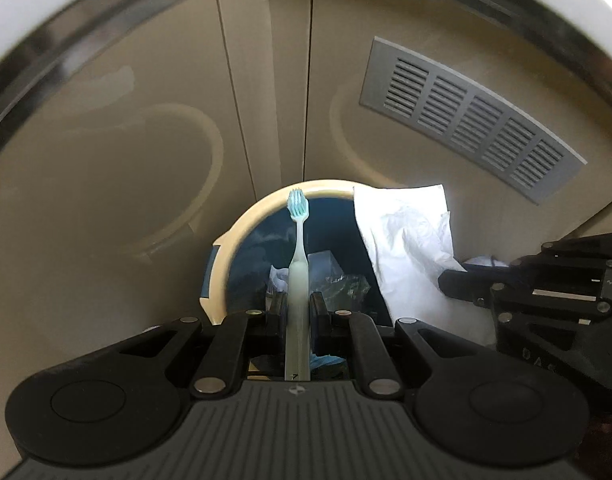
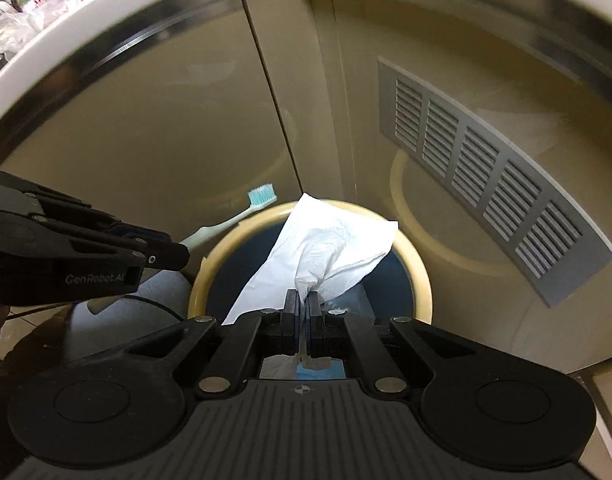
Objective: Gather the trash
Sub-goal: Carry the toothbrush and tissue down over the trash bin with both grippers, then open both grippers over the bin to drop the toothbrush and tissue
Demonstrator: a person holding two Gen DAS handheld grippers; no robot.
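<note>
Now both loads hang over the bin [image 2: 420, 280]: left hand-held gripper [image 1: 297, 306] clamps toothbrush [image 1: 297, 240], brush-end forward; right hand-held gripper [image 2: 301, 310] pinches tissue [image 2: 330, 240].

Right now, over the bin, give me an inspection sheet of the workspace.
Surface: no table in view; a beige cabinet front fills the background.
Job's things: toothbrush and white tissue, both held above the open round trash bin; wrappers already lie inside.
Clutter: bottles and bags on the counter edge, top left of the right wrist view.
Grippers: left gripper shut on the toothbrush handle; right gripper shut on the tissue.
Cables: a thin dark cable runs under the left gripper.
Surroundings: grey vent grille on the cabinet.
</note>
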